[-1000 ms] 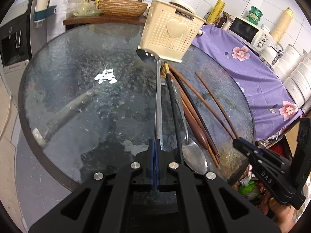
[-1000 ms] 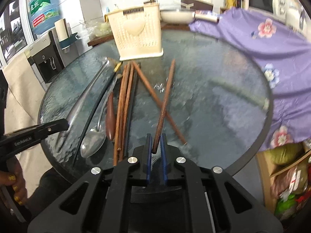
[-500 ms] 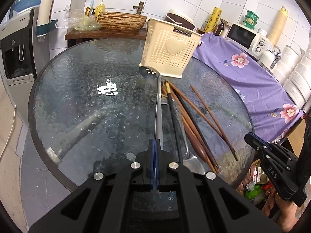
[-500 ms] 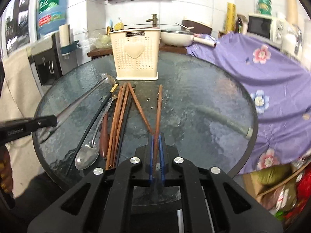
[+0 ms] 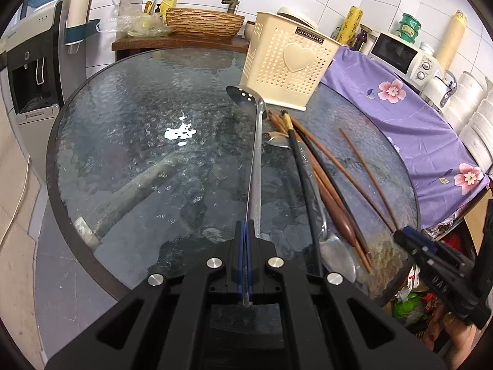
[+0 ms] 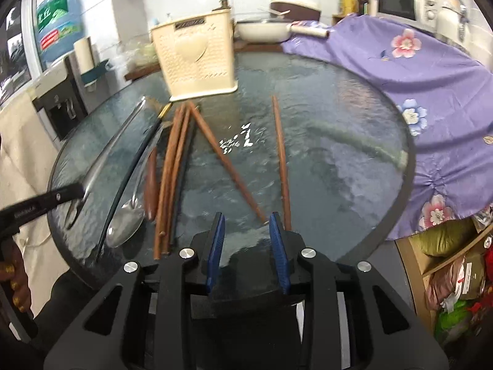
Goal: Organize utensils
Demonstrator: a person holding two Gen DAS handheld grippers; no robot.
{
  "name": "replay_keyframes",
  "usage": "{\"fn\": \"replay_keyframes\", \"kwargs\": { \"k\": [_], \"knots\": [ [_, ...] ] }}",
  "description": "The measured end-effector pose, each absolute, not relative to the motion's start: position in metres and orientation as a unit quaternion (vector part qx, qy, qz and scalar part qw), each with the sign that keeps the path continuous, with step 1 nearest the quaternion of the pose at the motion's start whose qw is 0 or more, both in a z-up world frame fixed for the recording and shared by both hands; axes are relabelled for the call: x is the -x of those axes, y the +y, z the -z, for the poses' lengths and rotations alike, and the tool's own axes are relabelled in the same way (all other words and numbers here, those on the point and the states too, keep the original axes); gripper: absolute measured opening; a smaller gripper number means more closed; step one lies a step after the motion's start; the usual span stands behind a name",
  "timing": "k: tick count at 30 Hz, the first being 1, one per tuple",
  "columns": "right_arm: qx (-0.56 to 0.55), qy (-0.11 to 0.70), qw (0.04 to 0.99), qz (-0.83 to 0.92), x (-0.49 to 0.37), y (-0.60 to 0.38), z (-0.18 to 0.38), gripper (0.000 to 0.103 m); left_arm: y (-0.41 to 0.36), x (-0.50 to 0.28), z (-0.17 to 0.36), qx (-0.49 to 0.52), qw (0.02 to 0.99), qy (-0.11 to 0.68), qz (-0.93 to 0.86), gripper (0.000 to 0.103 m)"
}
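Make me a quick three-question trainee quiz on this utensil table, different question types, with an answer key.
1. True or false: the left gripper is shut on the slotted spoon's handle.
2. Multiple choice: the cream basket is A) lying on its side, B) standing upright on the glass table, C) hanging from a hook.
3. Fill in: between the right gripper's opening jaws there is ___.

Key
1. True.
2. B.
3. Nothing; the lone chopstick lies on the glass just outside its right-hand pad.
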State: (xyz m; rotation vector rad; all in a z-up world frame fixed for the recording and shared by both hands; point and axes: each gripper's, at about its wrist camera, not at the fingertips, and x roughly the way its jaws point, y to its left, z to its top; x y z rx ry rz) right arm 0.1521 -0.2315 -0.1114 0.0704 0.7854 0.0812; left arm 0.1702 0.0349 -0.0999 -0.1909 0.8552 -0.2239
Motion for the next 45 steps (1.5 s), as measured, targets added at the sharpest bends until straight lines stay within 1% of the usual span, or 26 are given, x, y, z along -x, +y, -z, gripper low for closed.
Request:
{"fn": "replay_keyframes", "kwargs": {
  "k": [7,10,14,16,18,19,21,22,25,27,30,32,33,34,35,41,42,43,45],
  "knots": [
    [-0.031,0.379,0.925,0.005,-0.154,-0.257,0.115,0.031,0.040,-0.170,0.107,0.090,0.898,0.418,0.107,0.002],
    [-0.021,0.391,0.920,0.012,-0.160,-0.264,0.121,0.031,0.040,-0.171,0.107,0.088,0.897,0.419,0.105,0.003],
    [-0.030,0.396,0.918,0.011,-0.162,-0.270,0.125,0.030,0.041,-0.171,0.108,0.091,0.895,0.424,0.104,0.006],
    [-0.023,0.394,0.919,0.009,-0.160,-0.266,0.125,0.028,0.042,-0.170,0.109,0.097,0.894,0.425,0.105,0.008],
    [0.004,0.390,0.921,0.004,-0.158,-0.257,0.126,0.019,0.042,-0.169,0.109,0.096,0.895,0.424,0.104,0.013],
    [0.006,0.389,0.921,0.003,-0.158,-0.255,0.126,0.019,0.042,-0.168,0.109,0.096,0.894,0.424,0.106,0.016],
    [0.001,0.390,0.921,0.000,-0.159,-0.254,0.126,0.018,0.041,-0.166,0.107,0.094,0.896,0.421,0.106,0.031],
    [-0.001,0.390,0.921,0.001,-0.159,-0.254,0.126,0.017,0.041,-0.165,0.107,0.092,0.897,0.420,0.104,0.034],
    [-0.001,0.391,0.920,0.002,-0.159,-0.253,0.125,0.013,0.040,-0.160,0.107,0.086,0.900,0.416,0.100,0.035],
    [0.002,0.390,0.921,-0.001,-0.158,-0.252,0.126,0.007,0.039,-0.158,0.107,0.084,0.901,0.414,0.100,0.035],
    [0.009,0.389,0.921,-0.002,-0.156,-0.249,0.126,0.006,0.033,-0.154,0.108,0.072,0.904,0.411,0.098,0.035],
    [0.008,0.388,0.922,-0.005,-0.156,-0.249,0.126,0.006,0.029,-0.154,0.108,0.062,0.906,0.407,0.099,0.035],
    [0.006,0.388,0.922,-0.006,-0.155,-0.249,0.126,0.006,0.027,-0.155,0.108,0.056,0.907,0.406,0.098,0.032],
    [0.006,0.387,0.922,-0.007,-0.155,-0.249,0.126,0.006,0.025,-0.155,0.109,0.050,0.908,0.406,0.097,0.027],
    [0.003,0.386,0.922,-0.009,-0.155,-0.250,0.126,0.005,0.023,-0.155,0.109,0.049,0.907,0.407,0.099,0.017],
    [-0.003,0.378,0.926,-0.017,-0.153,-0.251,0.125,0.005,0.025,-0.154,0.109,0.064,0.907,0.406,0.095,0.016],
    [-0.002,0.375,0.927,-0.017,-0.152,-0.251,0.124,0.005,0.028,-0.154,0.109,0.072,0.905,0.407,0.095,0.012],
    [0.002,0.371,0.929,-0.017,-0.151,-0.251,0.122,0.005,0.031,-0.155,0.108,0.081,0.904,0.409,0.095,0.002],
    [0.016,0.357,0.934,-0.018,-0.149,-0.248,0.115,0.005,0.034,-0.154,0.103,0.084,0.905,0.406,0.097,0.001]
  ]
}}
